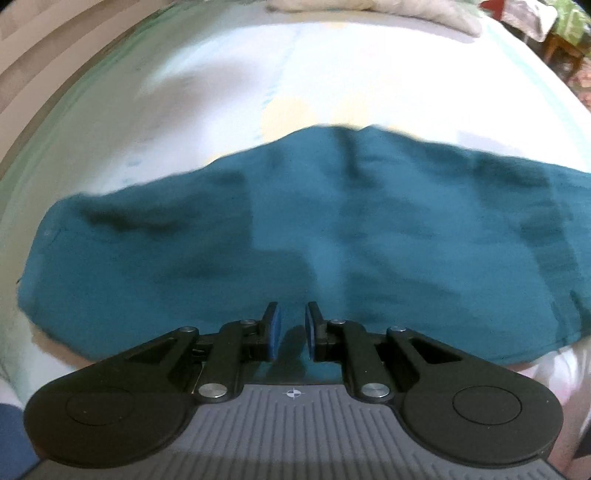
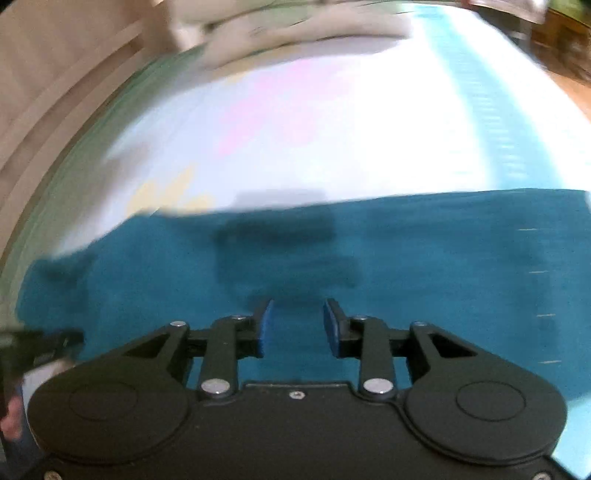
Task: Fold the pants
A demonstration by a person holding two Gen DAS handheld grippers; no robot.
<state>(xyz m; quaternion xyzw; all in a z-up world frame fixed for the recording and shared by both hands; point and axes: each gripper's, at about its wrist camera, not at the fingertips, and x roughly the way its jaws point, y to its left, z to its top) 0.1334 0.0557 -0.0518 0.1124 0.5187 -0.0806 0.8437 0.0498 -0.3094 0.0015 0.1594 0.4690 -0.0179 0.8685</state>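
Teal pants (image 1: 332, 236) lie spread flat across the bed (image 1: 229, 92). Left gripper (image 1: 293, 330) hovers over their 6 o'clock edge, slightly open, empty. Right gripper (image 2: 298, 328) gapes wider, also empty, above the pants.

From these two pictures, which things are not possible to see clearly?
- Teal pants: the near edge is hidden behind the left hand-held gripper in the left wrist view.
- Pants, right wrist view: motion blur hides seams and folds; the right side is cut off by the frame edge.
- Pale bundle at the bed's far end: cut off at the top, unidentifiable.
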